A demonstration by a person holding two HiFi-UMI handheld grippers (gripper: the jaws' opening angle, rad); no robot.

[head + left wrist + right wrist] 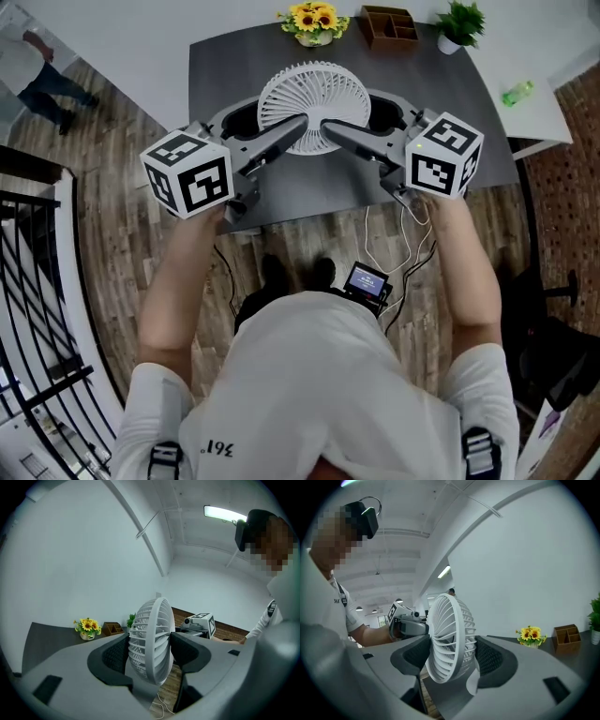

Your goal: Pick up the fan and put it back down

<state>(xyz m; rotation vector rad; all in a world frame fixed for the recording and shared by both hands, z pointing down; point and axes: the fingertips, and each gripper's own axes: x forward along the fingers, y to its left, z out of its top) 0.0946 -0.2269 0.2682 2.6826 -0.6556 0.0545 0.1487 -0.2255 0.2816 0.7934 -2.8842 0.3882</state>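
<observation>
Spanning the scene, the dark tabletop (214,66). The white fan (314,105) is over its near middle; whether its base rests there or hangs clear is hidden. The grille stands edge-on between both sets of jaws. Left gripper (150,654) and right gripper (452,654) each clamp its faces from opposite sides, equally near. Lowering looks like a straight drop.

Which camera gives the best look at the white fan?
The head view: there the fan shows its round grille face-on. Each gripper view shows it close but slantwise, clamped between the jaws.
</observation>
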